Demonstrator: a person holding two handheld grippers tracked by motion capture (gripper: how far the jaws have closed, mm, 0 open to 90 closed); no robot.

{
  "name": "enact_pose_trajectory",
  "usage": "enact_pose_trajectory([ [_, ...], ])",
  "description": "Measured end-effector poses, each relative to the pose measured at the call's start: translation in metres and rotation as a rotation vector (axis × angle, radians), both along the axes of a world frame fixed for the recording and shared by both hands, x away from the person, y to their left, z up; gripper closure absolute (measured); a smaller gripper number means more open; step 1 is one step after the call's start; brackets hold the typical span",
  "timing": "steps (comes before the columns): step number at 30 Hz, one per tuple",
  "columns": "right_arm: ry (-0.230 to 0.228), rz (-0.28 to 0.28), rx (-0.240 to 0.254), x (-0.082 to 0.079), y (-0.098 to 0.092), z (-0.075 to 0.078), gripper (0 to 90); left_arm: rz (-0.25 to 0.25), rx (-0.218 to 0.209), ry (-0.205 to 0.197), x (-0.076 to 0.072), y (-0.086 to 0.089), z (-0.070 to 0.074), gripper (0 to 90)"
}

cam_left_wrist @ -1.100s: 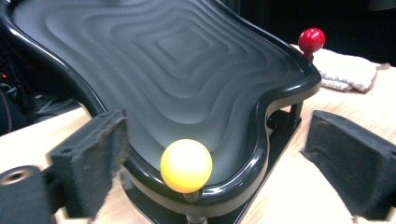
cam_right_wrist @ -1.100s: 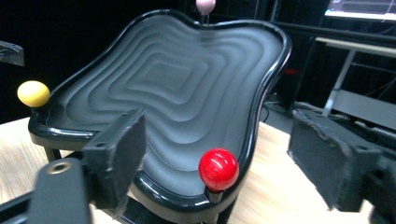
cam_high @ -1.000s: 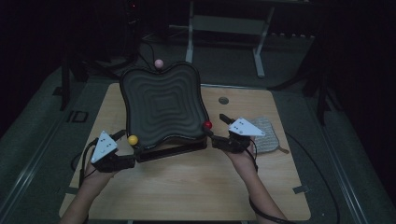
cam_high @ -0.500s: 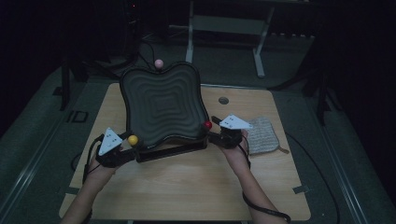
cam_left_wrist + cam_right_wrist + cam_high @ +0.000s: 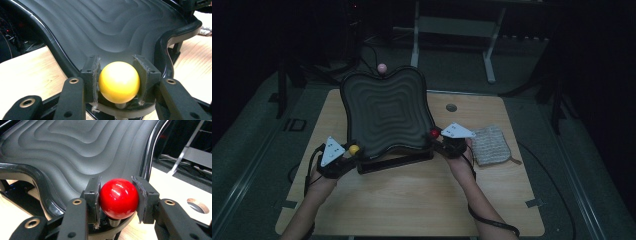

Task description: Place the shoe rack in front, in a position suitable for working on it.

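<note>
A black wavy tray point(image 5: 387, 112) stands tilted on a dark base point(image 5: 394, 162) on the wooden table point(image 5: 412, 200). It carries ball knobs at its corners: yellow point(image 5: 354, 149) near left, red point(image 5: 434, 133) near right, pink point(image 5: 382, 67) at the far edge. My left gripper point(image 5: 351, 153) has just been closing. In the left gripper view its pads point(image 5: 95, 75) press both sides of the yellow knob point(image 5: 119, 82). My right gripper point(image 5: 438, 138) has also been closing, and its pads point(image 5: 95, 197) hug the red knob point(image 5: 118, 198).
A grey knitted cloth point(image 5: 489, 145) lies on the table just right of my right hand. A round hole point(image 5: 451, 107) sits in the tabletop behind it. Dark floor, stand legs point(image 5: 489, 60) and cables surround the table.
Both grippers have closed in on the tray's near corner knobs. The right hand has slid left and down off the cloth toward the red knob. The tray has stayed in place.
</note>
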State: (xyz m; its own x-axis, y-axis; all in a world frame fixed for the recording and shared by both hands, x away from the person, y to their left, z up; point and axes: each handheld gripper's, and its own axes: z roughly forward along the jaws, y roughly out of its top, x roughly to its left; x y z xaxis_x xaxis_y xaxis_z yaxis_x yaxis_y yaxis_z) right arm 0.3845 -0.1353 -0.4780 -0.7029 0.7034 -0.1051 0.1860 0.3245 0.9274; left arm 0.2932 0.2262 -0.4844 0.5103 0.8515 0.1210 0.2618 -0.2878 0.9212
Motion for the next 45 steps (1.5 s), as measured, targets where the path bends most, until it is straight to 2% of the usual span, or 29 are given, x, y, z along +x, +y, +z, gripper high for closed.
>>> enact_pose_trajectory([
  [9,0.008,-0.006,-0.004,-0.002,-0.002,0.001,60.1,-0.007,-0.005,0.007,-0.005,-0.004,0.001,57.8],
  [17,0.009,-0.002,0.000,-0.011,-0.016,0.001,60.0,-0.046,-0.033,0.007,-0.017,-0.015,-0.001,57.9],
  [27,0.005,0.002,0.008,-0.024,-0.034,0.000,60.1,-0.094,-0.020,0.013,-0.030,-0.029,0.000,57.9],
  [34,0.004,0.007,-0.002,-0.033,-0.042,0.001,60.1,-0.123,-0.041,0.016,-0.041,-0.036,-0.001,57.9],
  [45,-0.007,-0.003,0.005,-0.042,-0.056,-0.001,60.1,-0.195,-0.047,0.019,-0.058,-0.051,-0.002,57.9],
])
